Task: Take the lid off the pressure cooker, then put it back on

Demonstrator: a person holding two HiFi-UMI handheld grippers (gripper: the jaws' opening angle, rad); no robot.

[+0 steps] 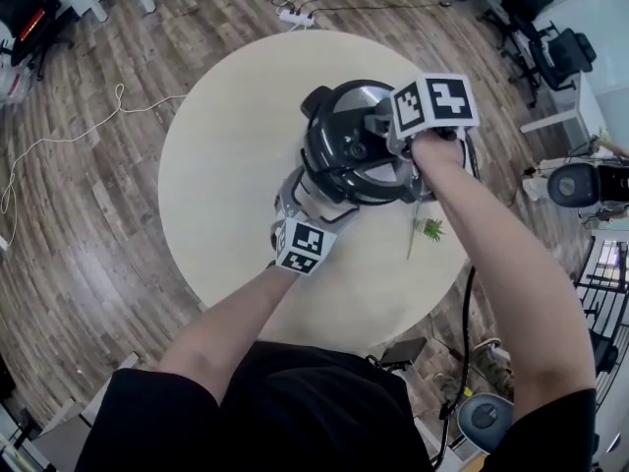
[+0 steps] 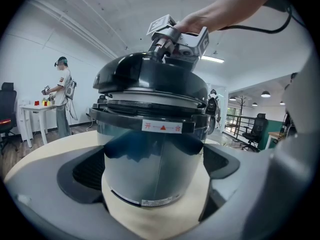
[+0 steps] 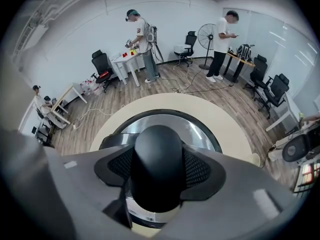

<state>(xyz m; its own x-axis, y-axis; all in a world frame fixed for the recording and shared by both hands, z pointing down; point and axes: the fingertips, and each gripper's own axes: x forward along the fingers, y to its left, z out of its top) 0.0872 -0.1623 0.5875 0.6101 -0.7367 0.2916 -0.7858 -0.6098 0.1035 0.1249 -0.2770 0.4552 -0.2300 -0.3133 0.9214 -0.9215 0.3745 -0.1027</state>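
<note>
Right gripper view: your right claw [image 3: 157,171] clamps one lid knob [image 3: 157,151].
Left claw [image 2: 152,184]: pinches one cooker [image 2: 150,154] between its pads.

Round table [image 1: 226,165], green sprig [image 1: 430,229]

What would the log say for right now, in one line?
left gripper: shut on cooker body | right gripper: shut on lid handle, from above | lid: on cooker

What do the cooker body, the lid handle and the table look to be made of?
Cooker body: brushed steel, probably; dull grey sheen with soft reflections.
Lid handle: black plastic, likely; smooth, rounded, faintly glossy.
Table: pale wood or laminate; even matte cream, no clear grain.
</note>
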